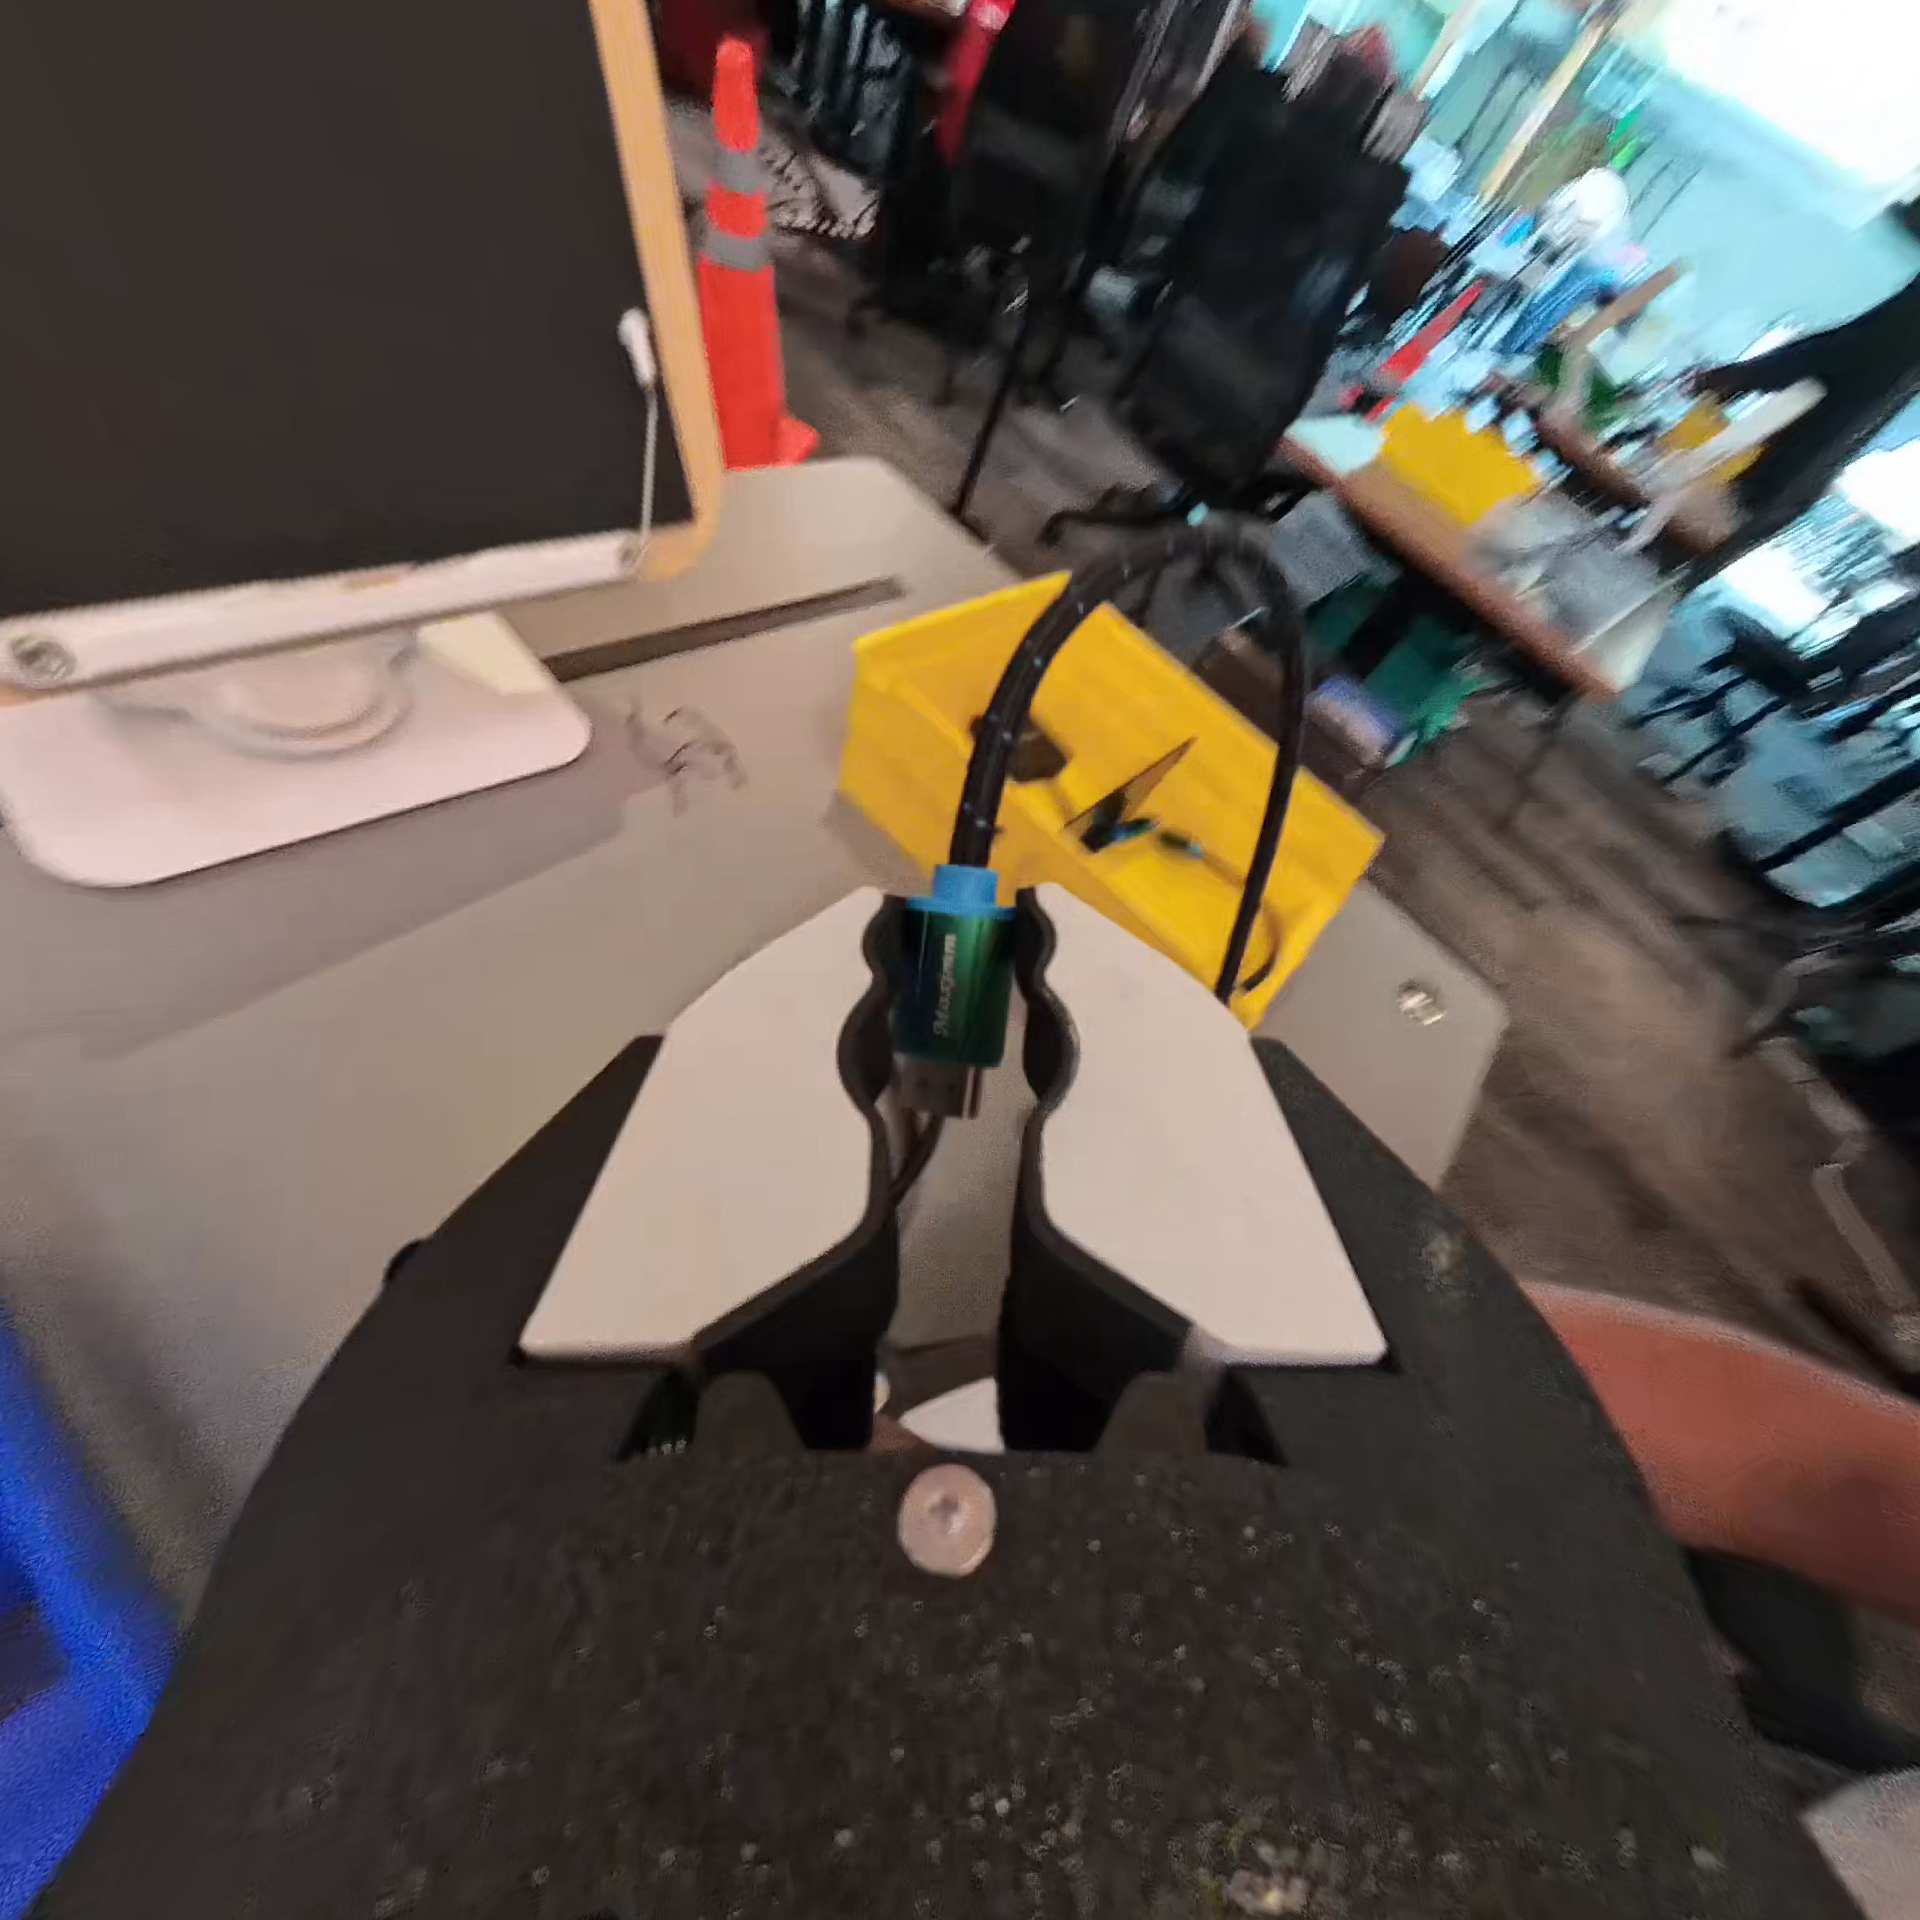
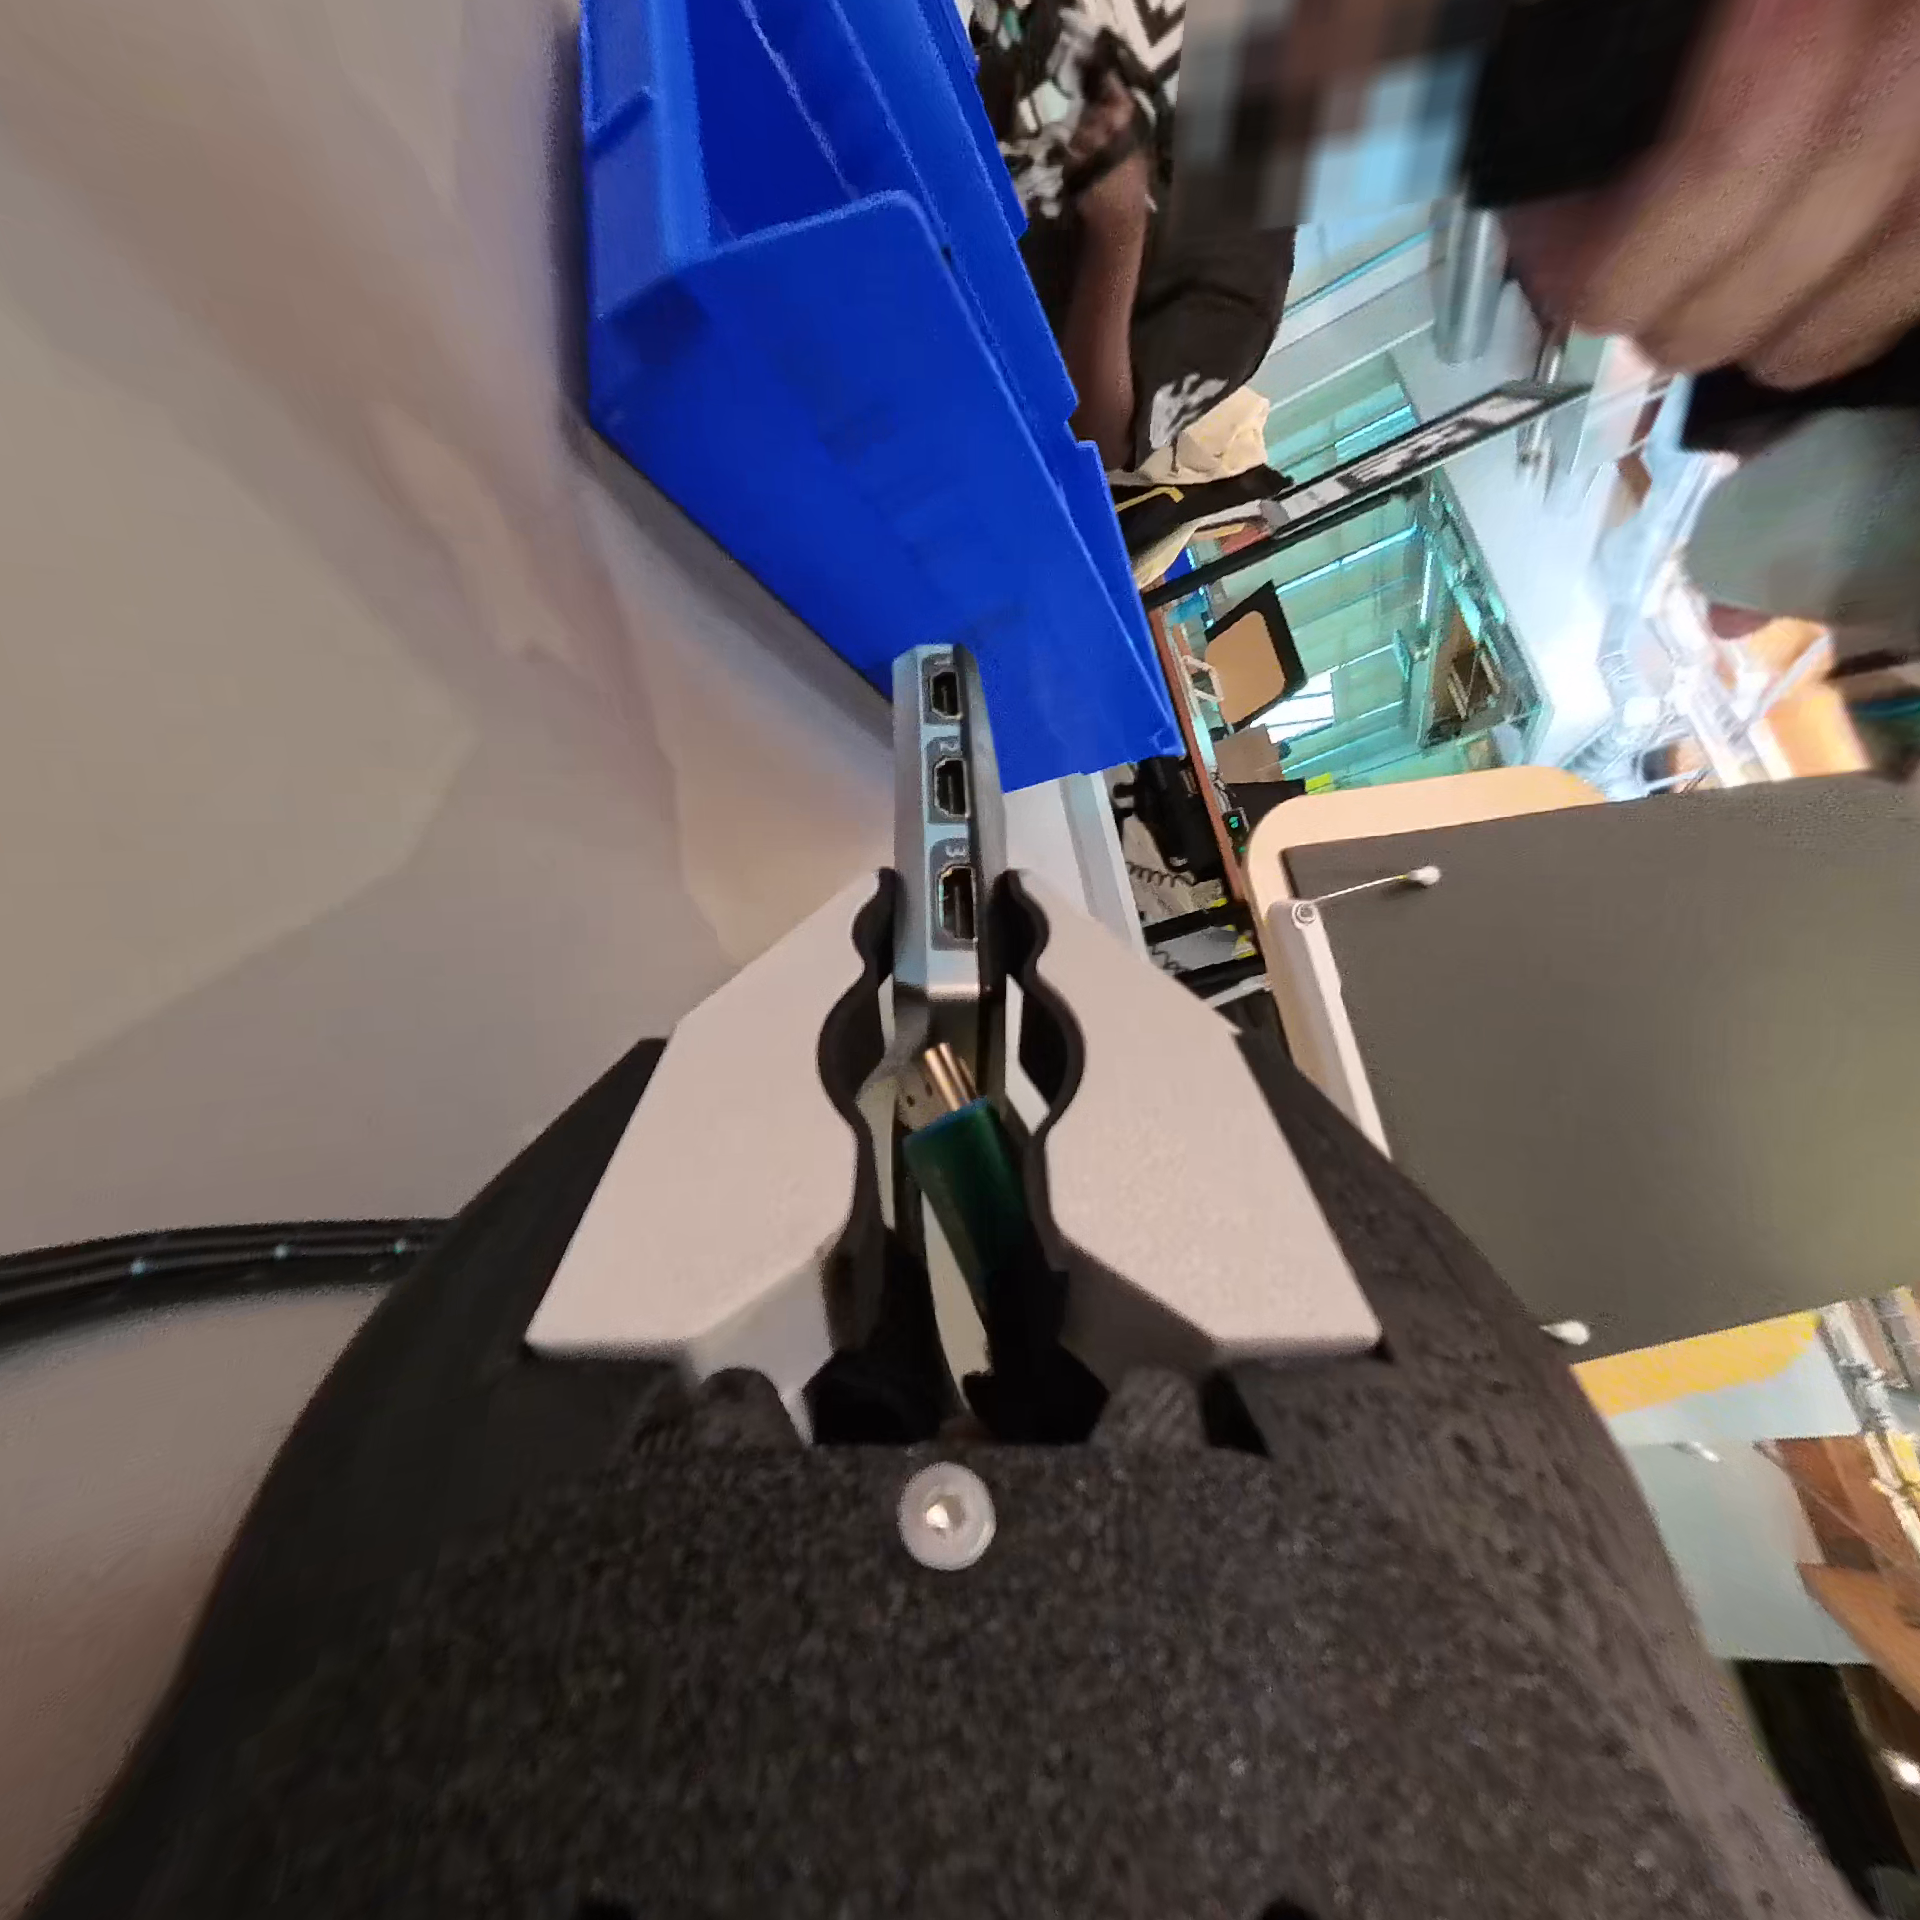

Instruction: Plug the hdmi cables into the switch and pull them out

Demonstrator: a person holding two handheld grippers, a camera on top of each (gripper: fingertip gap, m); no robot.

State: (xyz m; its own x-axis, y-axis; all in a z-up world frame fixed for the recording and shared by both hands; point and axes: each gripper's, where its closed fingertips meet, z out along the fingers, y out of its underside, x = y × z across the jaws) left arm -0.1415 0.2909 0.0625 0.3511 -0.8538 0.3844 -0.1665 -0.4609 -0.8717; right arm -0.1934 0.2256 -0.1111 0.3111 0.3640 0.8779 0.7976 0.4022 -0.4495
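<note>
Left gripper (image 1: 954, 997) fingers clamp the green-blue metal HDMI plug (image 1: 951, 1000). Right gripper (image 2: 940, 940) fingers clamp the grey slim HDMI switch (image 2: 940, 831), three ports exposed.

a pale grey table (image 1: 343, 997) carrying a white monitor base (image 1: 260, 769) at the back left, a yellow bin (image 1: 1101, 707) near the far right edge, and a blue bin (image 2: 831, 416) resting directly on its surface.
</note>
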